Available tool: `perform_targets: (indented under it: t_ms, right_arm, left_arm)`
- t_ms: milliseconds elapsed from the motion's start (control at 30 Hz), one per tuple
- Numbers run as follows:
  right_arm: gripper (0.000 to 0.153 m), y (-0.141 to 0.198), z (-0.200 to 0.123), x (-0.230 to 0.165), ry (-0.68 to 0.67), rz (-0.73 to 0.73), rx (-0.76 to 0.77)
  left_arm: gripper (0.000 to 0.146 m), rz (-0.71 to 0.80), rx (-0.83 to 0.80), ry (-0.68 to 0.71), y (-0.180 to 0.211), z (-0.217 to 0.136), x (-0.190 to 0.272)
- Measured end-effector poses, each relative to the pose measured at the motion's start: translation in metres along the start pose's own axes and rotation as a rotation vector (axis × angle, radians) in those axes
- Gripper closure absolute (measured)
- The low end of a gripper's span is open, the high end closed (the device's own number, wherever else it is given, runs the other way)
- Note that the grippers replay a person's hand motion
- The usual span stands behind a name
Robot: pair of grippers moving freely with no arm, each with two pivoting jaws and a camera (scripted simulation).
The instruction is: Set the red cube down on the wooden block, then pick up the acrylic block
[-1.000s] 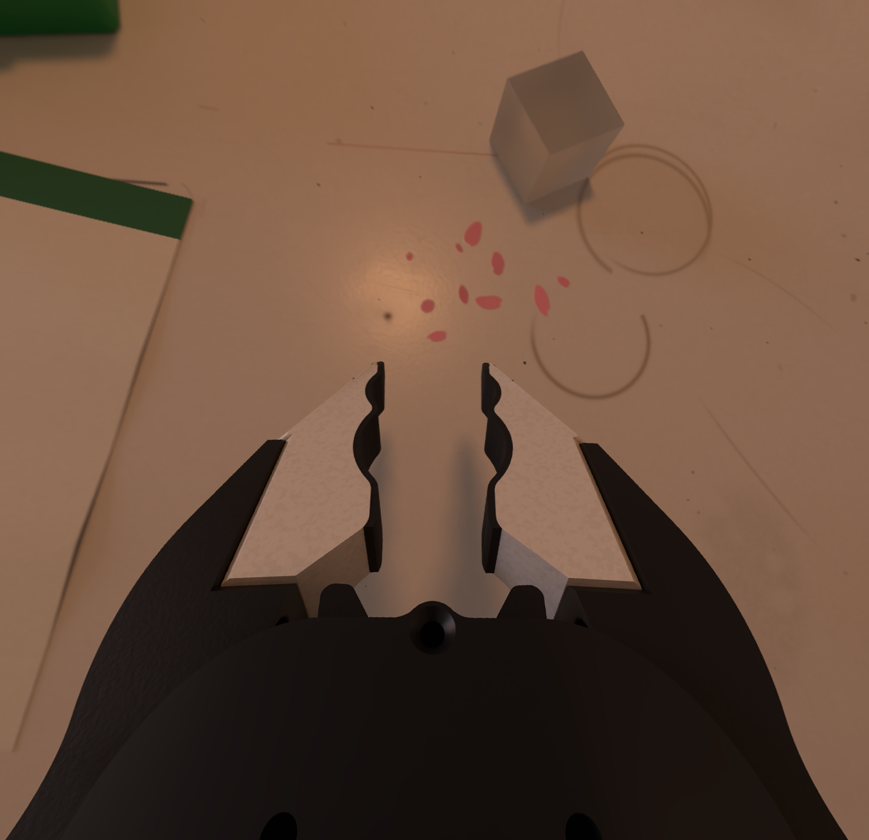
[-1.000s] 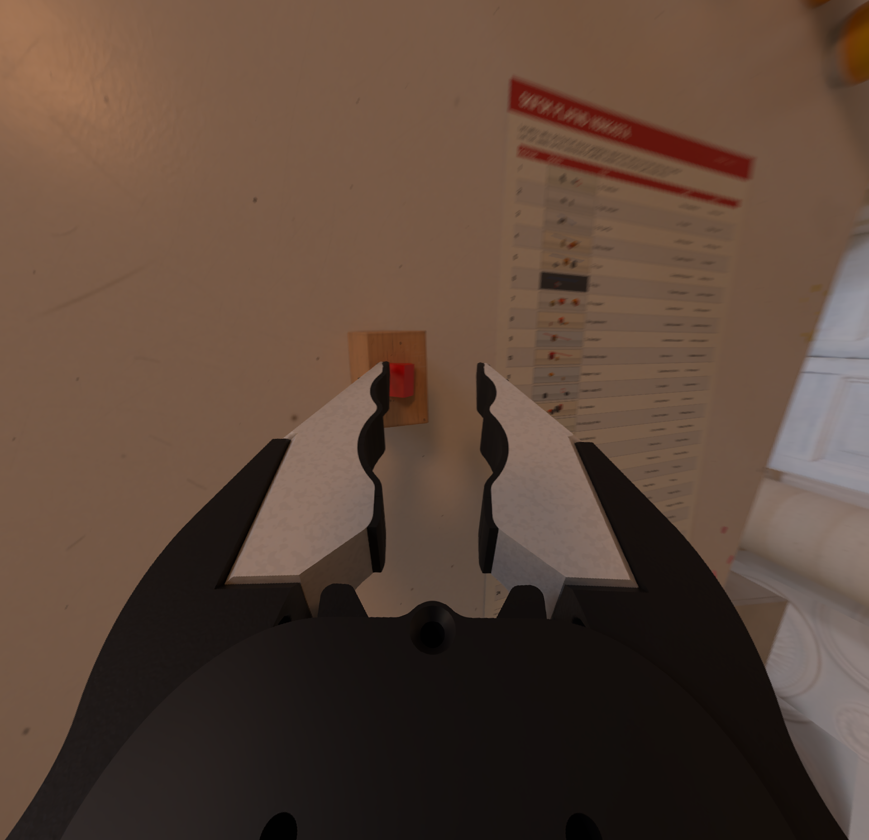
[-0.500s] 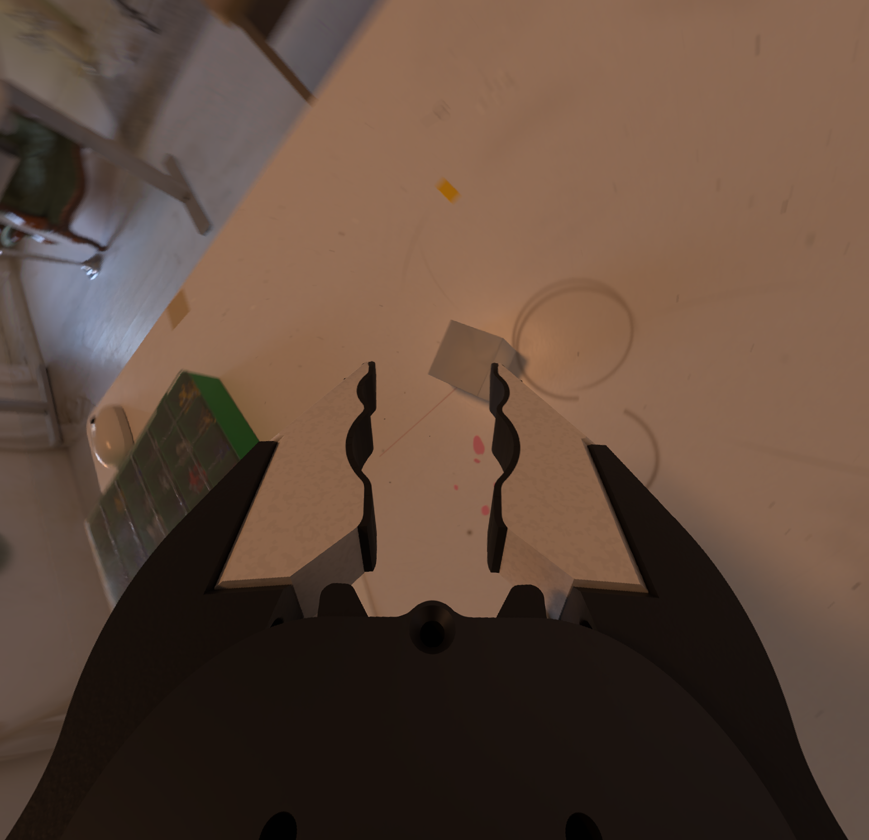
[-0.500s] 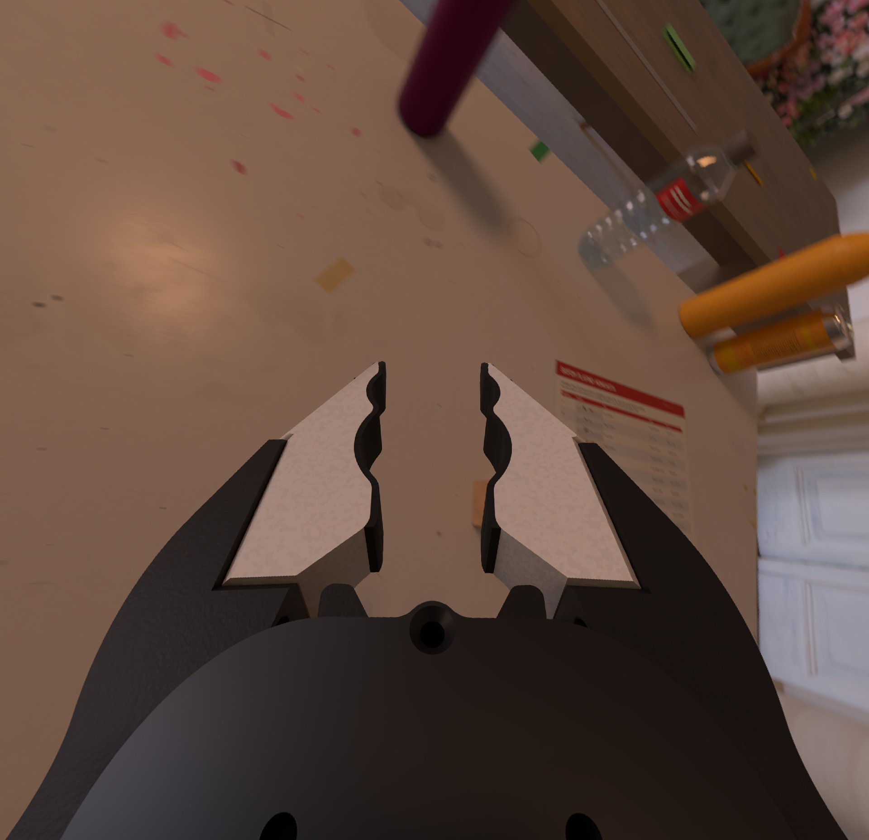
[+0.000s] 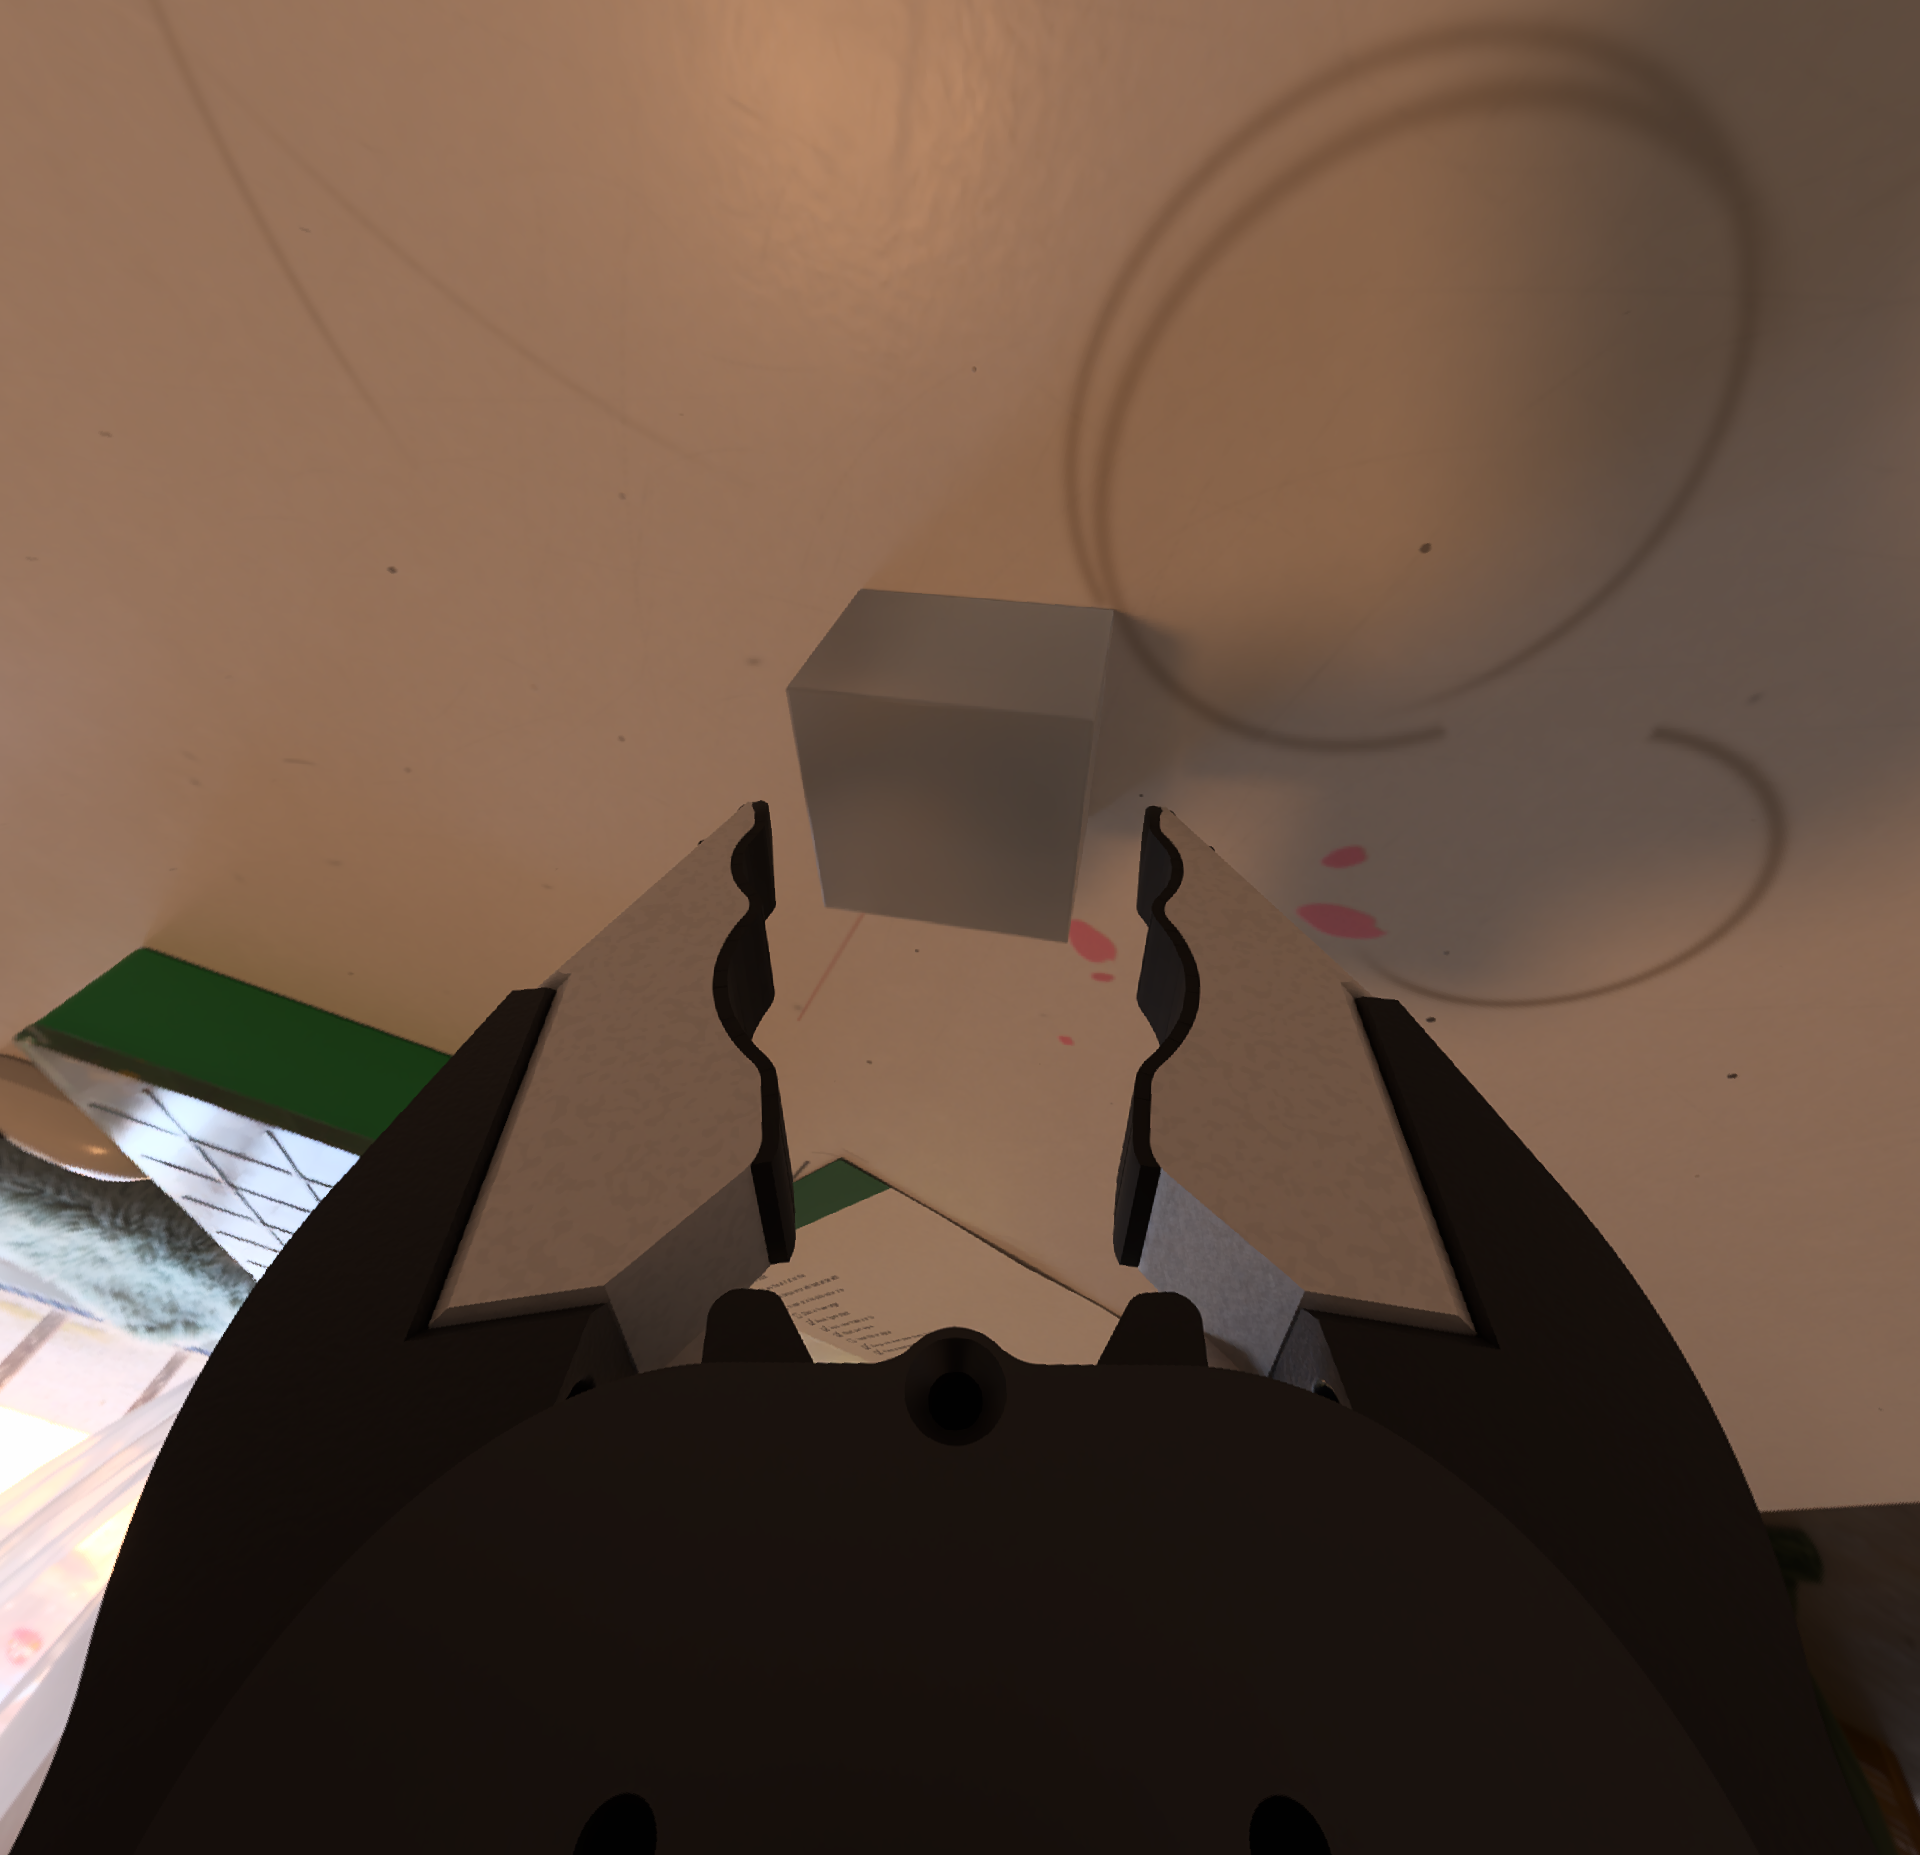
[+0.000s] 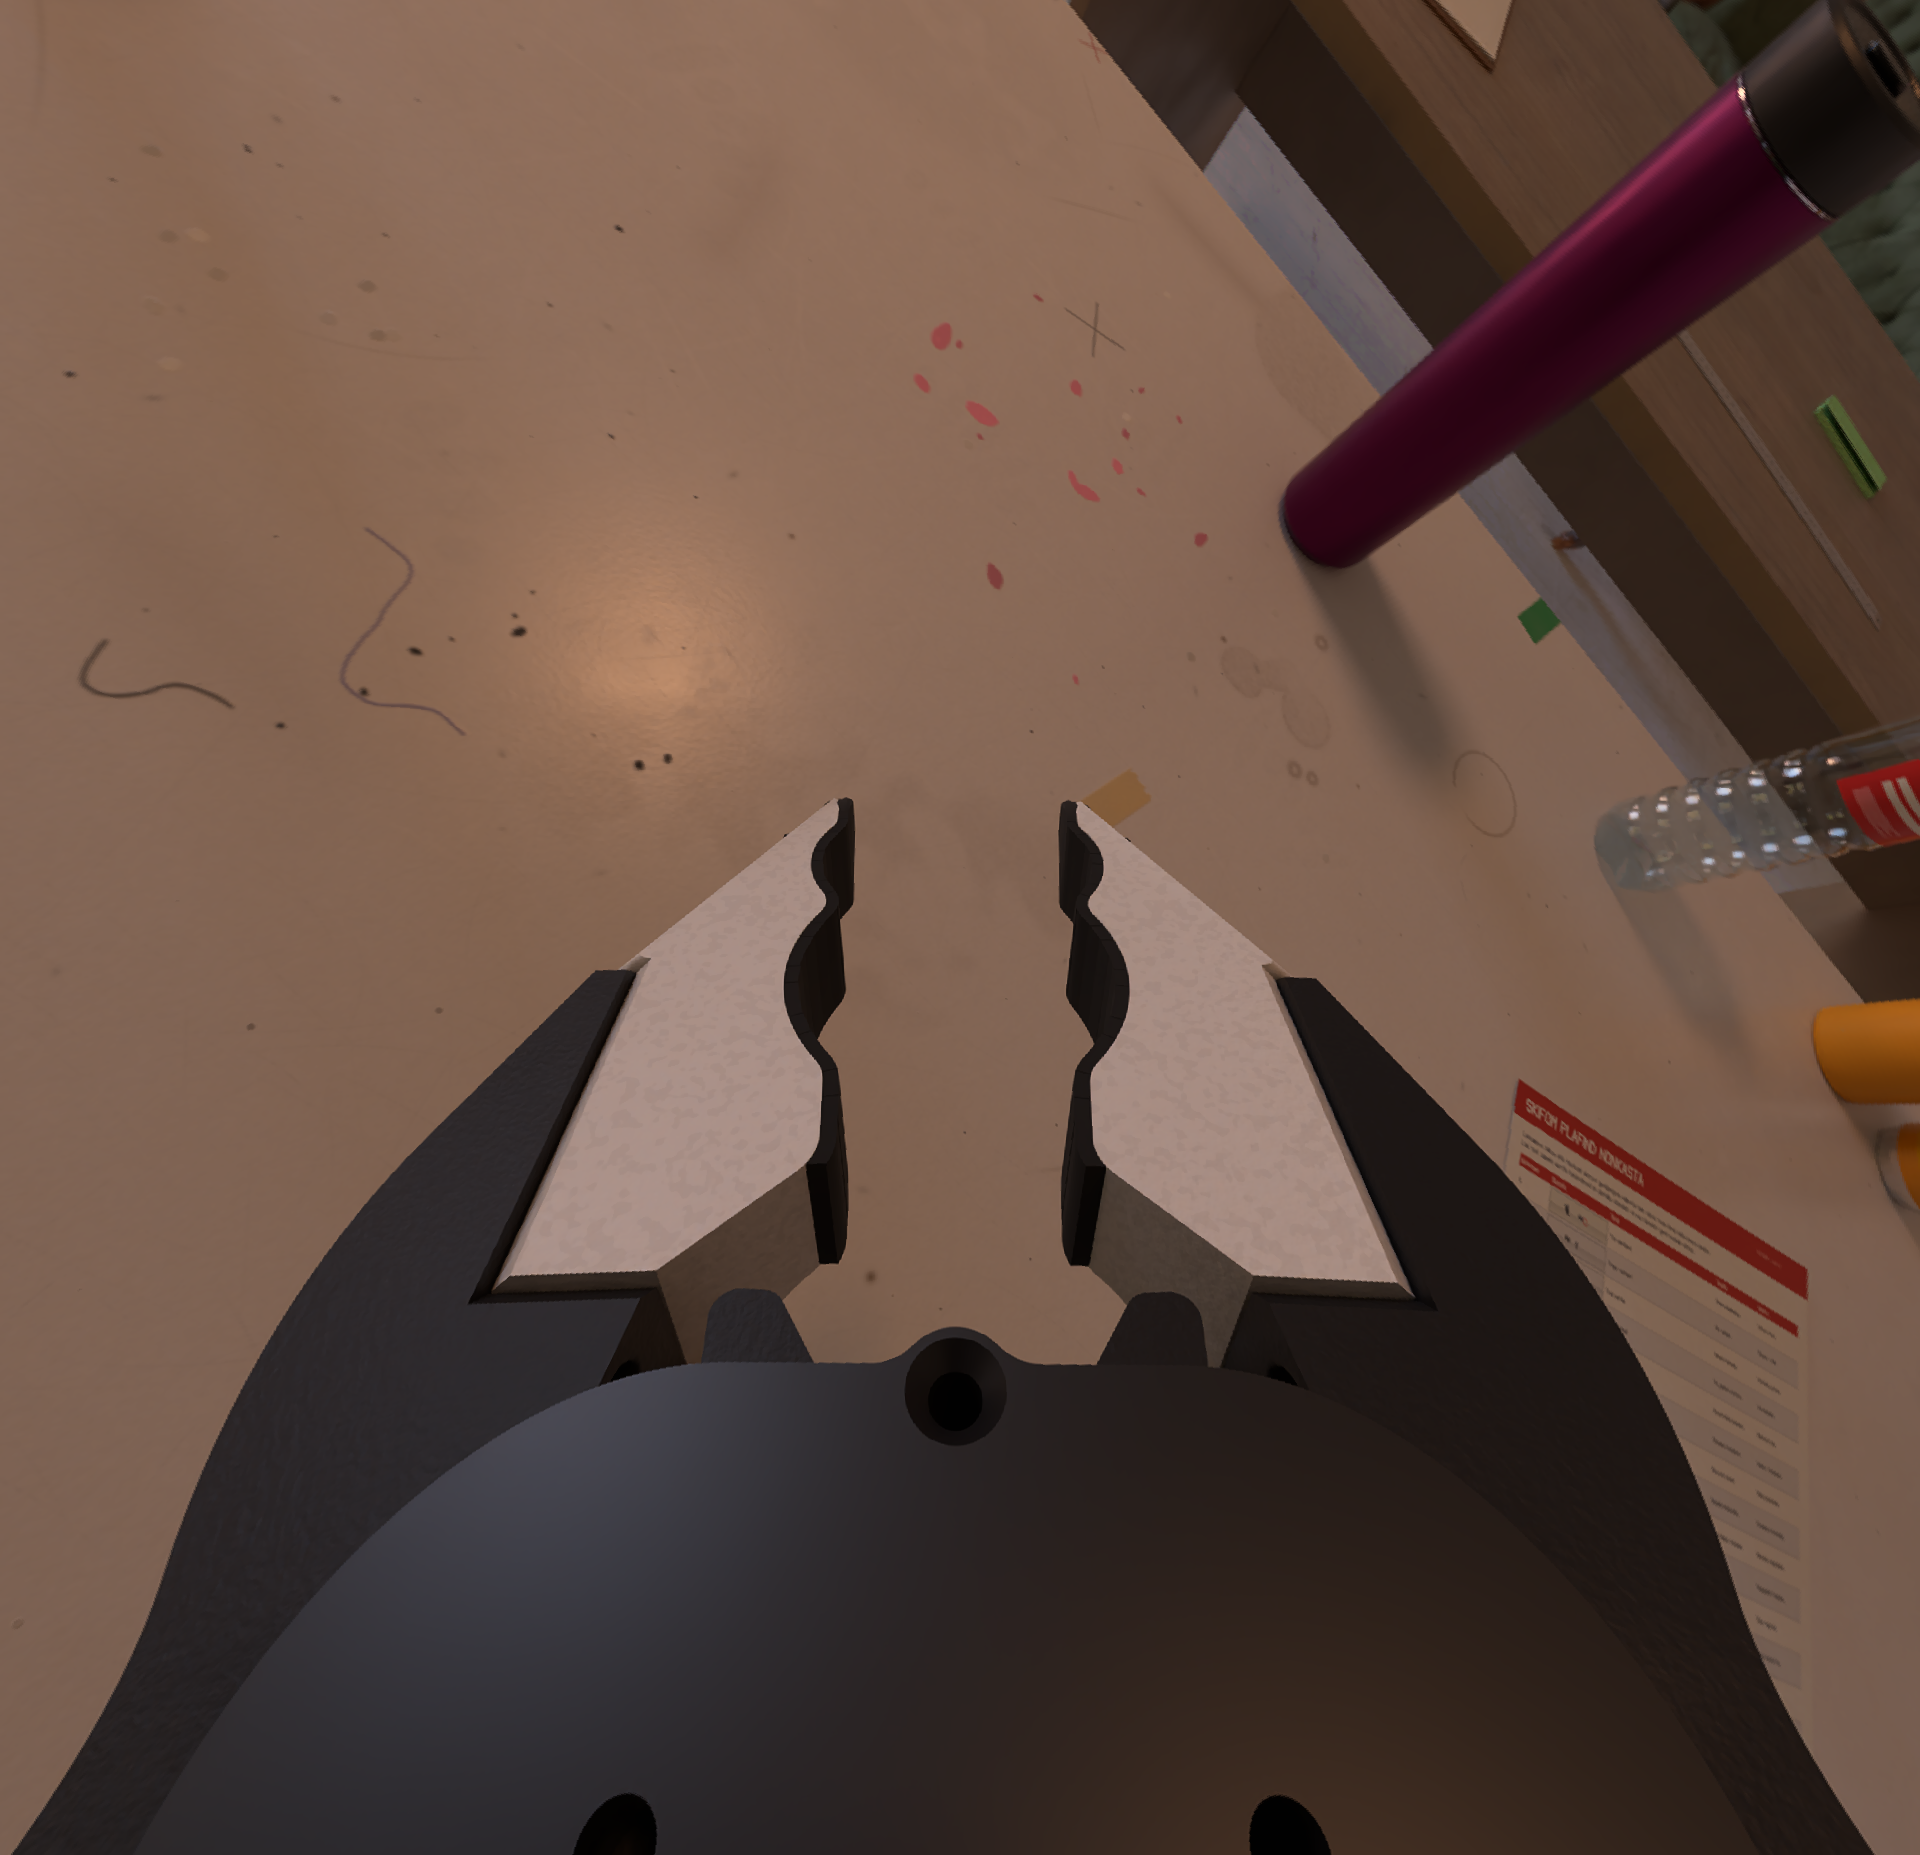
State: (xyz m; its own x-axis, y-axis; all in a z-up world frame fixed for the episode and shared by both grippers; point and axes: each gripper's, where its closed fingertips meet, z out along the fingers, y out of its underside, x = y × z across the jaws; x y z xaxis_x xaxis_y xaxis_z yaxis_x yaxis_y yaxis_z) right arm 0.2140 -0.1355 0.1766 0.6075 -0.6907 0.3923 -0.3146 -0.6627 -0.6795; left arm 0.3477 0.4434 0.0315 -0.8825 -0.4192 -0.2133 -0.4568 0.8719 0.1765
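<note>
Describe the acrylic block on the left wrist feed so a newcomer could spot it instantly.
On the tan table, find the large ring stain. At its lower left edge stands the acrylic block, just beyond the open left gripper. It is the only frosted grey cube there.

Magenta cylinder [image 6: 1558,288], clear plastic bottle [image 6: 1756,818] and red-headed printed sheet [image 6: 1683,1317] on the stained tan table [image 6: 520,351].

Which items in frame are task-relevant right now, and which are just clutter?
Job:
- acrylic block, just ahead of the open left gripper
- right gripper, open, empty

Clutter:
- magenta cylinder
- plastic bottle
- red-headed sheet
- orange object
- green-edged sheet
</note>
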Motion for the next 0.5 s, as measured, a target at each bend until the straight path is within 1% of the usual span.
perform_targets:
  t_ms: [133,167,300,400,500]
  right_arm:
    - [0.114,-0.005,-0.001,-0.009,-0.019,-0.011,0.025]
    - [0.114,-0.006,-0.001,-0.011,-0.024,-0.012,0.029]
    - [0.114,-0.015,0.001,-0.019,-0.047,-0.023,0.052]
    - [0.112,-0.029,0.004,-0.029,-0.067,-0.047,0.083]
    - [0.109,-0.052,0.008,-0.044,-0.101,-0.089,0.147]
  left_arm:
    - [0.082,-0.011,-0.025,0.068,0.002,0.018,0.001]
    - [0.086,-0.012,-0.019,0.066,0.002,0.018,-0.001]
    - [0.086,0.005,-0.002,0.042,0.005,0.015,-0.004]
    - [0.086,-0.052,0.122,0.022,-0.001,-0.007,-0.010]
    - [0.086,-0.122,0.304,0.020,-0.011,-0.049,-0.014]
